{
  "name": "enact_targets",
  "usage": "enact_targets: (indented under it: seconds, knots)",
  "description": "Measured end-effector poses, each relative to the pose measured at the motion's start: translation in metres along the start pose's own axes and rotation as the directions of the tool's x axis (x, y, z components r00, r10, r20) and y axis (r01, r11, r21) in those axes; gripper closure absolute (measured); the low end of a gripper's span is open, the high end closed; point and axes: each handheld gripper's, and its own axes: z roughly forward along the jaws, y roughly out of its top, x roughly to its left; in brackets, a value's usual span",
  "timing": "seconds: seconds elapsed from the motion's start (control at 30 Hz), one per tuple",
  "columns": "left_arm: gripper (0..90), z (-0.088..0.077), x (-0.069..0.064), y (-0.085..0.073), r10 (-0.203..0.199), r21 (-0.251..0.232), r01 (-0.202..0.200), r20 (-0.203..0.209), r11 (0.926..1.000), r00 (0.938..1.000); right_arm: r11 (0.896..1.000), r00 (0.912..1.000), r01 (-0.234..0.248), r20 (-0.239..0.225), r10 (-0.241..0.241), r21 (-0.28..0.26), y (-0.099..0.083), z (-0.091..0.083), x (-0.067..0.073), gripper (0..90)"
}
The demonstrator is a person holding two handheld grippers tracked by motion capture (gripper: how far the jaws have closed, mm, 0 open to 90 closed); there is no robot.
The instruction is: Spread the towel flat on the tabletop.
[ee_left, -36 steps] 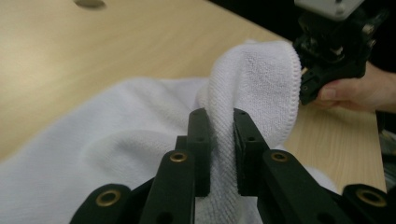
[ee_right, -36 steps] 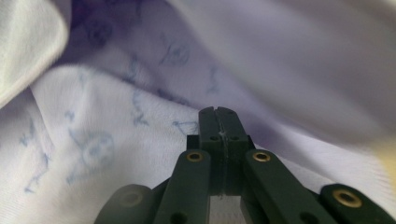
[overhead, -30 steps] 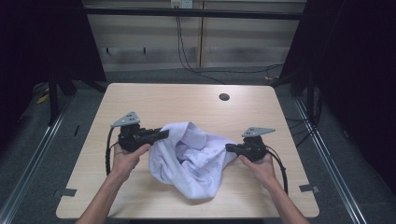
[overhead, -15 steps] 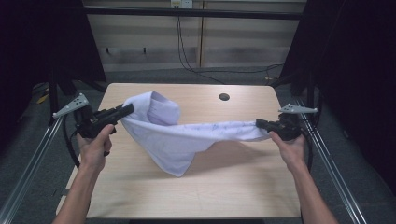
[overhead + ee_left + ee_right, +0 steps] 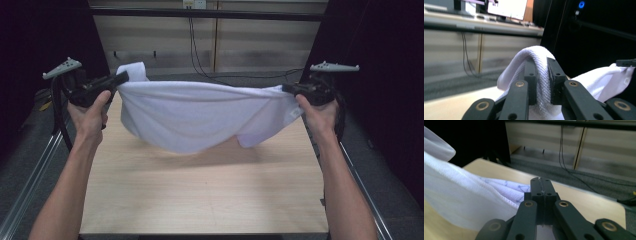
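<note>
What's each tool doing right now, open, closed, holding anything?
Left tool: closed on a thick fold of the white towel, held above the table.
Right tool: closed tight on the towel's other end.

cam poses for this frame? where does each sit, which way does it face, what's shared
High view: above the person's side, facing forward and down on the table; both forearms, left gripper, right gripper.
Left gripper view: rides the left gripper, facing along jaws clamped on the white cloth.
Right gripper view: rides the right gripper, facing across the table; jaws shut on cloth.
Shared: the cloth, the table.
</note>
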Motion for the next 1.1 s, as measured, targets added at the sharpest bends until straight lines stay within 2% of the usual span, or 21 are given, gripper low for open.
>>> enact_targets:
  seconds: [0.13,0.23,0.3,0.37,0.4,0.47,0.53,0.57,0.6,0.67,0.73,0.77,0.8,0.83,0.9,0.93,0.97,1.0,1.03,1.07,1.1]
  knots:
    - [80.4,-0.005,-0.007,0.013,0.018,-0.038,-0.017,0.015,0.9991,0.9997,0.997,0.9997,0.010,0.022,-0.008,-0.078,0.027,-0.010,0.001,90.0]
    - [80.4,-0.016,-0.014,0.005,0.035,-0.052,-0.033,0.048,0.9981,0.9982,0.992,0.9999,0.002,-0.012,-0.003,-0.129,0.028,-0.022,0.002,90.0]
    - [80.4,-0.024,-0.020,-0.014,0.044,-0.032,-0.042,0.072,0.9986,0.9964,0.993,0.9988,0.024,-0.039,-0.029,-0.119,0.014,-0.026,0.007,90.0]
    - [80.4,-0.030,-0.026,-0.042,0.036,0.030,-0.039,0.096,0.9988,0.9947,0.996,0.9962,0.046,-0.070,-0.052,-0.080,-0.014,-0.029,0.014,90.0]
    - [80.4,-0.033,-0.030,-0.059,0.026,0.064,-0.034,0.124,0.9974,0.9919,0.997,0.9940,0.031,-0.103,-0.038,-0.069,-0.032,-0.030,0.017,90.0]
    - [80.2,-0.041,-0.037,-0.095,0.018,0.142,-0.040,0.155,0.9891,0.9877,1.000,0.9891,0.013,-0.146,-0.015,-0.019,-0.072,-0.031,0.022,90.0]
    - [80.1,-0.051,-0.040,-0.128,-0.055,0.177,0.022,0.183,0.9840,0.9815,0.999,0.9841,0.004,-0.177,0.005,0.051,-0.113,-0.030,0.027,90.0]
    - [80.1,-0.055,-0.042,-0.141,-0.068,0.203,0.030,0.185,0.9788,0.9804,0.996,0.9834,0.005,-0.181,0.011,0.087,-0.131,-0.031,0.030,90.0]
    - [80.0,-0.057,-0.045,-0.153,-0.064,0.232,0.019,0.187,0.9726,0.9803,0.994,0.9791,-0.010,-0.201,0.033,0.112,-0.149,-0.031,0.031,90.0]
    - [79.9,-0.061,-0.049,-0.171,-0.088,0.279,0.029,0.201,0.9600,0.9756,0.985,0.9806,-0.003,-0.192,0.036,0.170,-0.177,-0.030,0.034,90.0]
    - [79.7,-0.062,-0.056,-0.186,-0.080,0.309,0.009,0.219,0.9509,0.9725,0.980,0.9794,-0.019,-0.193,0.058,0.198,-0.198,-0.029,0.032,90.0]
    - [79.5,-0.062,-0.056,-0.186,-0.080,0.309,0.009,0.219,0.9509,0.9725,0.980,0.9794,-0.019,-0.193,0.058,0.198,-0.198,-0.029,0.032,90.0]
    - [79.5,-0.062,-0.057,-0.190,-0.087,0.316,0.013,0.222,0.9488,0.9711,0.975,0.9795,-0.042,-0.183,0.083,0.219,-0.208,-0.027,0.029,90.0]
    - [79.4,-0.060,-0.058,-0.195,-0.099,0.326,0.019,0.231,0.9453,0.9680,0.971,0.9807,-0.038,-0.178,0.081,0.234,-0.212,-0.025,0.027,90.0]
    - [78.9,-0.054,-0.062,-0.209,-0.091,0.372,-0.003,0.237,0.9282,0.9673,0.967,0.9870,-0.024,-0.148,0.063,0.252,-0.218,-0.021,0.020,90.0]
    - [78.4,-0.053,-0.063,-0.212,-0.089,0.387,-0.011,0.240,0.9221,0.9666,0.967,0.9862,-0.041,-0.145,0.080,0.252,-0.220,-0.019,0.016,90.0]
    - [77.5,-0.050,-0.066,-0.217,-0.092,0.410,-0.022,0.257,0.9116,0.9620,0.967,0.9845,-0.059,-0.146,0.097,0.247,-0.221,-0.018,0.012,89.9]
    - [74.7,-0.049,-0.067,-0.218,-0.098,0.415,-0.024,0.269,0.9093,0.9582,0.969,0.9835,-0.067,-0.147,0.105,0.238,-0.222,-0.017,0.008,88.7]
    - [71.7,-0.049,-0.069,-0.219,-0.120,0.430,-0.021,0.297,0.9024,0.9473,0.970,0.9824,-0.067,-0.154,0.106,0.234,-0.222,-0.017,0.007,85.4]
    - [66.0,-0.049,-0.070,-0.218,-0.120,0.434,-0.029,0.314,0.9006,0.9418,0.972,0.9820,-0.081,-0.150,0.116,0.219,-0.222,-0.019,0.008,78.0]
    - [63.3,-0.051,-0.071,-0.216,-0.101,0.428,-0.048,0.318,0.9027,0.9426,0.975,0.9812,-0.081,-0.155,0.115,0.209,-0.221,-0.021,0.009,75.8]
